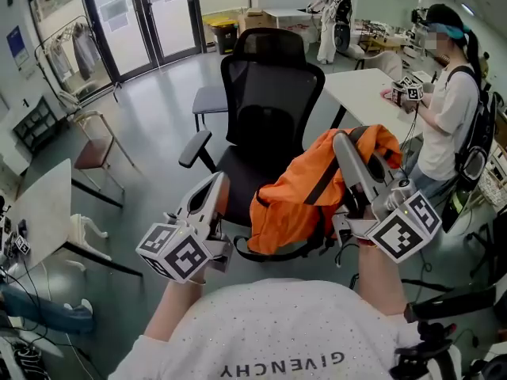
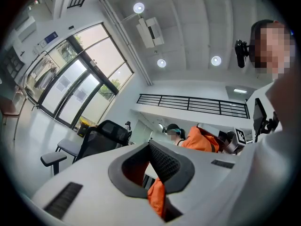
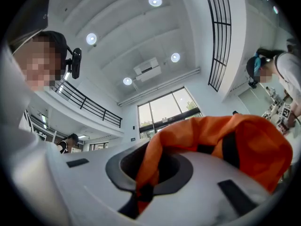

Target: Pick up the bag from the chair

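Orange bag (image 1: 305, 192) clamped in left tongs (image 1: 219, 184) and right tongs (image 1: 343, 141), over chair (image 1: 269, 93).

Both hand-held grippers (image 1: 219, 184) (image 1: 343, 141) clamped shut

The grey floor (image 1: 150, 117) runs ahead of me to tall glass doors (image 1: 139, 22) in dark frames. Left of them stands a clothes rack (image 1: 67, 46) hung with garments, and nearer to me a small brown-seated chair (image 1: 95, 153). A white table (image 1: 364, 93) stands at my right and a second table (image 1: 40, 204) at my left. A yellow bin (image 1: 224, 32) and cardboard boxes (image 1: 255, 18) sit by the far wall. Overhead, round ceiling lights (image 2: 138, 7) glow, and a black railing (image 2: 193, 105) lines an upper level.
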A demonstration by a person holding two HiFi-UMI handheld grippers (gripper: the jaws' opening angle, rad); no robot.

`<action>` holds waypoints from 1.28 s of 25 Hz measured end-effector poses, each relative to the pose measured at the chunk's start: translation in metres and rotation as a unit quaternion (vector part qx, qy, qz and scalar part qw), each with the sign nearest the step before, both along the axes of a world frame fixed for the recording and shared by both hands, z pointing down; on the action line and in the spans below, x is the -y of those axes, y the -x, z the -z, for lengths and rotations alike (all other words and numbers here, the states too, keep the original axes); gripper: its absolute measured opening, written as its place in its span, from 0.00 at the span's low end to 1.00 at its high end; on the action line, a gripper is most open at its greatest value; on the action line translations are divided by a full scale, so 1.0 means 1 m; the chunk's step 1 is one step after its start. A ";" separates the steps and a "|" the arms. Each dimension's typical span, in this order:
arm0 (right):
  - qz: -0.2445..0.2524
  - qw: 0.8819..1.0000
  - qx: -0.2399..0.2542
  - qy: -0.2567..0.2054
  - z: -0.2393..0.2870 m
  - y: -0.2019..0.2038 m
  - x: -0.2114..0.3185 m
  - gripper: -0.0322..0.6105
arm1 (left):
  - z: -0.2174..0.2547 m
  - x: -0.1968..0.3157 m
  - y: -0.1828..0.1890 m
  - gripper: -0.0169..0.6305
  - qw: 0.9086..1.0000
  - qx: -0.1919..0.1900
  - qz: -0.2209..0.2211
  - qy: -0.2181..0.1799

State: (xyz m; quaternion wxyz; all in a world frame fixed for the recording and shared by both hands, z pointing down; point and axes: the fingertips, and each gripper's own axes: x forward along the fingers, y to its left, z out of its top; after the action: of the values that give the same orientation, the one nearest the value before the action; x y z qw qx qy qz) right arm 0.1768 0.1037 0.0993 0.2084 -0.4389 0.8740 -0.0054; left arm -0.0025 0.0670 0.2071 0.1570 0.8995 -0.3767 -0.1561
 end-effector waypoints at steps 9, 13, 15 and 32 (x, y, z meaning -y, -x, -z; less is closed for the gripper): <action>-0.008 1.000 -0.007 0.005 -0.013 -0.045 -0.039 0.07 | -0.005 -0.047 -0.023 0.02 0.999 -0.008 0.034 0.003; 0.006 1.000 -0.009 0.014 -0.027 -0.058 -0.054 0.07 | -0.013 -0.068 -0.037 0.02 0.999 -0.006 0.045 0.012; 0.013 1.000 -0.012 0.015 -0.030 -0.064 -0.065 0.07 | -0.015 -0.082 -0.046 0.02 0.999 -0.003 0.047 0.016; 0.063 0.995 -0.005 0.072 -0.091 -0.075 -0.100 0.07 | -0.054 -0.147 -0.048 0.02 0.993 0.016 0.092 0.066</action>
State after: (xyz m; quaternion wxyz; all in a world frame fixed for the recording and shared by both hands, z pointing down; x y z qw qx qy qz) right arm 0.2515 0.2034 0.1899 0.1710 -0.3972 0.8982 -0.0788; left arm 0.0457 0.2139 0.2613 0.1955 0.8512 -0.4694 -0.1302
